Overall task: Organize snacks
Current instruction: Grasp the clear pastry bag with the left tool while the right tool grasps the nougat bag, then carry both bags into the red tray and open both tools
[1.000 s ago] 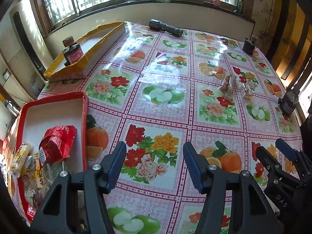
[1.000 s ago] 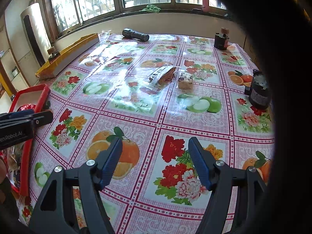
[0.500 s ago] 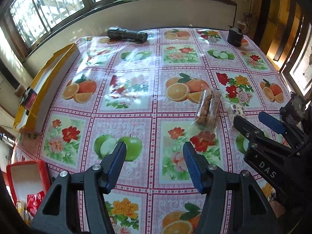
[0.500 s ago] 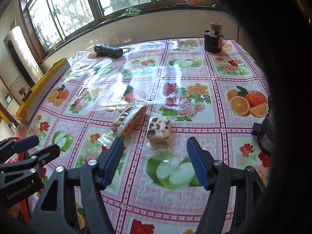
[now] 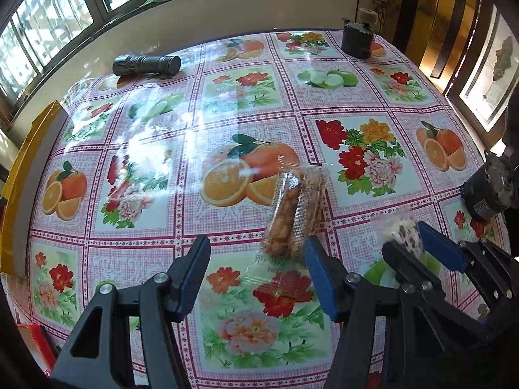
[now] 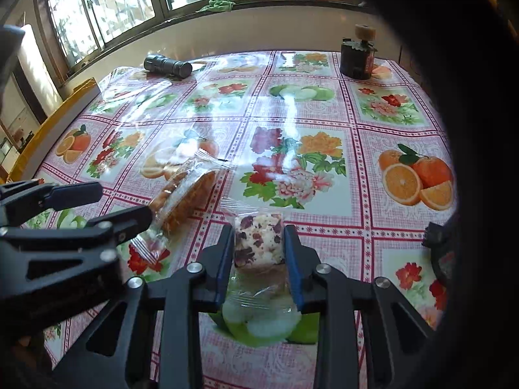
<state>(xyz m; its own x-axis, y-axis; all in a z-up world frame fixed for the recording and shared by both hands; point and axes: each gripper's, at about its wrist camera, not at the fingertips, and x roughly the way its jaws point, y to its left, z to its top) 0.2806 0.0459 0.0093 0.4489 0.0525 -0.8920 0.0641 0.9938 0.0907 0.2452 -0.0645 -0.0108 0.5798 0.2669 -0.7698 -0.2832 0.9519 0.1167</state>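
A clear packet of brown biscuits (image 5: 293, 209) lies on the fruit-print tablecloth, also in the right wrist view (image 6: 188, 197). My left gripper (image 5: 256, 253) is open, its right fingertip beside the packet's near end. A wrapped white nougat bar with red bits (image 6: 258, 238) lies between the fingers of my right gripper (image 6: 258, 236), which press on its sides. The bar also shows in the left wrist view (image 5: 405, 231), with the right gripper (image 5: 407, 243) around it.
A black flashlight (image 5: 146, 64) lies at the far edge. A dark jar (image 5: 356, 42) stands at the far right corner, another dark jar (image 5: 489, 188) at the right edge. A yellow box (image 5: 19, 168) runs along the left side. A red tray corner (image 5: 32, 343) shows bottom left.
Both grippers moved forward to the snacks. The right gripper narrowed around the nougat bar. The left gripper came up beside the biscuit packet, and the red tray slid out of view.
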